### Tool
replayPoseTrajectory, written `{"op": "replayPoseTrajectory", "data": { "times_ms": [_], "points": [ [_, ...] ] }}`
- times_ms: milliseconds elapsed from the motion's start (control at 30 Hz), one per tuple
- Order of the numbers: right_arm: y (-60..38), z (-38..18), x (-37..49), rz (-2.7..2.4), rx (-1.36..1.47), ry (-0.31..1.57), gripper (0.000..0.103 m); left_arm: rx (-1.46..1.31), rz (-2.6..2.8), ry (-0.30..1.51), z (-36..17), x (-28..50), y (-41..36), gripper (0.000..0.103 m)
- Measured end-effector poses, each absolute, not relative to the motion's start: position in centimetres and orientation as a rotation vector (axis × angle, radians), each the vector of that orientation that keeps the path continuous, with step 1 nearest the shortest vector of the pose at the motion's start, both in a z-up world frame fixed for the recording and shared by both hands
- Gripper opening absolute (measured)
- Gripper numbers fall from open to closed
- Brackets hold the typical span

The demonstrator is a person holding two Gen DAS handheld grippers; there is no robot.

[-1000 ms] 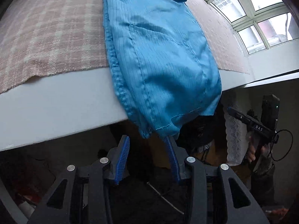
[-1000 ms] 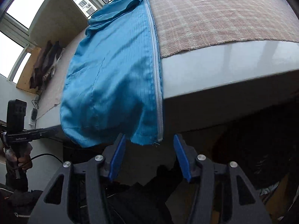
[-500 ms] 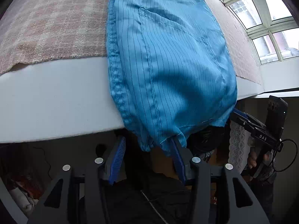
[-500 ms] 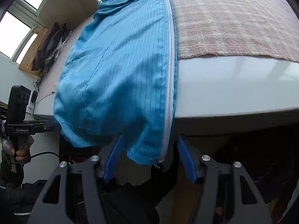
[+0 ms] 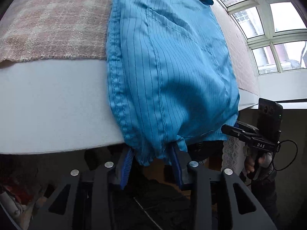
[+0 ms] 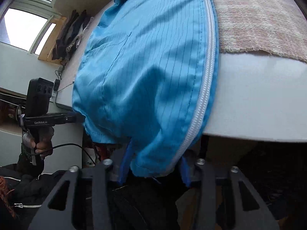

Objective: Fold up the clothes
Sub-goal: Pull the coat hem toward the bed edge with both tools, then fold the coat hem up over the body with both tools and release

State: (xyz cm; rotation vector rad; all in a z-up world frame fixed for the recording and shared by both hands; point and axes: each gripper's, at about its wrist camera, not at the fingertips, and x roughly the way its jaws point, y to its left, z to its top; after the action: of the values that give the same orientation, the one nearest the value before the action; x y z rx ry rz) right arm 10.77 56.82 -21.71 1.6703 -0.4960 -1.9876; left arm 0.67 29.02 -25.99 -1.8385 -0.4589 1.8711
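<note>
The left claw (image 5: 151,164) is closing on the hanging hem corner of the blue striped garment (image 5: 168,72); the bunched cloth sits between its blue pads, which look about to pinch rather than firmly clamped. The right claw (image 6: 153,164) is closing likewise on the other hem corner, beside the white zipper (image 6: 203,99), with cloth between its pads.

The garment lies along the surface (image 5: 53,103), its lower end draped over the near edge, the rest running back over a pinkish checked cloth (image 5: 51,25).

The risks, as I judge them: each claw has only a thin lip of slippery fabric, so a lift begun before the pads bite could let a corner slide out. The right bite may land on the zipper teeth and hold unevenly. If one side grips deeper than the other, the fold would come out skewed. Dragging could also rumple the checked cloth underneath.
</note>
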Motion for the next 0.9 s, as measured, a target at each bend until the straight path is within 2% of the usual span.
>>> {"op": "replayPoseTrajectory", "data": {
  "times_ms": [33,67,167,467,667,833,900],
  "points": [
    [56.7,-21.3,10.8,-1.981,1.659,-0.495,0.027,-1.821,1.864,-0.460,-25.8,0.8,29.0,0.012],
    [56.7,-20.9,10.9,-1.980,1.648,-0.502,0.015,-1.805,1.856,-0.458,-25.5,0.9,29.0,0.009],
    [57.3,-19.1,11.1,-1.985,1.608,-0.550,0.008,-1.762,1.826,-0.466,-24.3,1.1,28.6,0.008],
    [60.0,-12.1,10.9,-2.010,1.326,-0.855,0.006,-1.640,1.772,-0.670,-18.5,-1.4,24.3,0.007],
    [61.1,-11.0,4.4,-1.986,1.275,-0.974,0.006,-1.577,1.898,-0.613,-15.4,-8.4,24.4,0.007],
    [62.4,-13.5,-4.5,-1.946,1.368,-1.057,0.006,-1.653,1.991,-0.538,-17.4,-16.4,26.3,0.008],
    [62.5,-15.0,-8.0,-1.931,1.490,-1.042,0.008,-1.715,2.022,-0.497,-18.6,-19.2,27.3,0.010]
  ]
}}
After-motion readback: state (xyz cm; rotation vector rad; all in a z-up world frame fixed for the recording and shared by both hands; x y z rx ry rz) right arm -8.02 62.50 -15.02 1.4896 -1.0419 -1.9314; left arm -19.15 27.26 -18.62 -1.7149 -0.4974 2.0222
